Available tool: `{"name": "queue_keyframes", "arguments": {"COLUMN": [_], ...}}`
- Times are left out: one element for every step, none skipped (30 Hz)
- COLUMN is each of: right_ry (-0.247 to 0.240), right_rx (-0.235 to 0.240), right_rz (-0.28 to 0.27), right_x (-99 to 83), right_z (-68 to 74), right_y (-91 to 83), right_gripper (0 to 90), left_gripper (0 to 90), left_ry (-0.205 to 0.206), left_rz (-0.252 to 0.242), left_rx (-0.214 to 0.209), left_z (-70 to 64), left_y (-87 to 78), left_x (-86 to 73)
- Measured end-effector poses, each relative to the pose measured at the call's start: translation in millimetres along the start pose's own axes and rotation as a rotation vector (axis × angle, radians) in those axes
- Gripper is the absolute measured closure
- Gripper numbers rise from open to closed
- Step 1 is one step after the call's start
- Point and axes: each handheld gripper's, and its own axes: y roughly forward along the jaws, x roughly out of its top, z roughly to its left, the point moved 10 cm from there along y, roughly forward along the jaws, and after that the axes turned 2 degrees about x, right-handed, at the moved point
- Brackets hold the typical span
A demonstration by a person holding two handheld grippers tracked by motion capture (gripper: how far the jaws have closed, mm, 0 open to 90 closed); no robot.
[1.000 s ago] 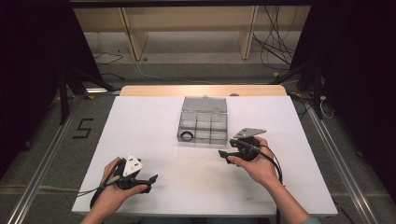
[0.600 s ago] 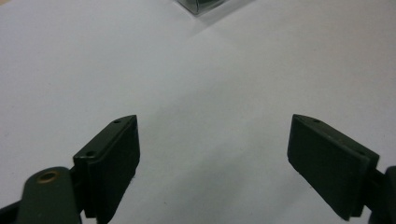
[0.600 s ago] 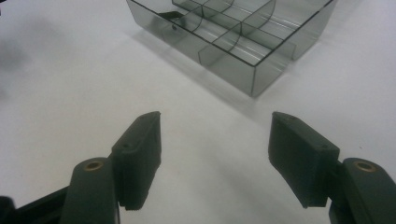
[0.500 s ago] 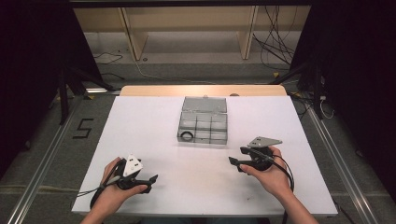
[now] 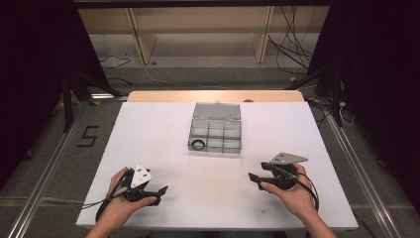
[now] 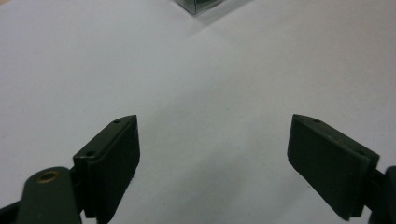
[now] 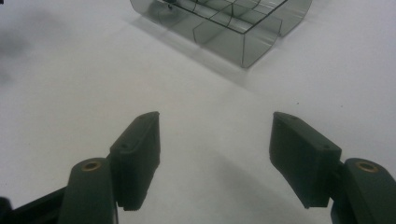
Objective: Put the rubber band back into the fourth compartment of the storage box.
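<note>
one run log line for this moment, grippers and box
left gripper: open, empty, near table edge | right gripper: open, empty | compartment box: lid open, mid-table, untouched | black ring: in front-left compartment

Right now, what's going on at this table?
A person sits at a white table with a claw in each hand. The left claw and the right claw both rest low near the front edge, jaws wide open with nothing between them. A clear plastic compartment box sits mid-table with its lid open, apart from both claws. A dark ring lies in its front-left compartment. Nothing is being handled at this moment.
</note>
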Motion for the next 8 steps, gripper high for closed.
{"name": "queue_keyframes", "arguments": {"right_ry": [0.002, 0.001, -0.001, 0.000, 0.000, -0.001, 0.001, 0.000], "right_rx": [0.000, 0.001, 0.002, 0.003, 0.004, 0.003, 0.003, 0.003], "right_rz": [0.000, -0.001, 0.001, 0.003, 0.005, 0.004, 0.003, 0.001], "right_x": [-0.6, -1.0, -1.8, -2.7, -3.4, -3.8, -3.9, -3.6], "right_z": [0.1, 0.2, 0.3, 0.7, 0.7, 0.4, 0.4, 0.2], "right_y": [-0.2, -0.3, -0.3, -0.2, 0.0, 0.2, 0.1, -0.2], "right_gripper": [33.7, 33.6, 33.4, 33.1, 32.8, 32.5, 32.3, 32.3], "left_gripper": [16.7, 16.7, 16.7, 16.7, 16.7, 16.7, 16.7, 16.7], "left_ry": [-0.003, -0.002, -0.002, -0.002, -0.003, -0.003, -0.004, -0.004], "left_rz": [-0.002, -0.001, -0.001, -0.001, -0.002, -0.002, -0.004, -0.004], "left_rx": [0.000, 0.000, 0.000, 0.000, 0.000, 0.000, 0.000, 0.000], "left_z": [-0.1, -0.2, -0.2, -0.2, -0.2, -0.1, 0.0, 0.1], "left_y": [0.2, 0.3, 0.3, 0.3, 0.4, 0.4, 0.5, 0.6], "left_x": [0.2, 0.1, 0.1, 0.1, 0.2, 0.2, 0.4, 0.5]}}
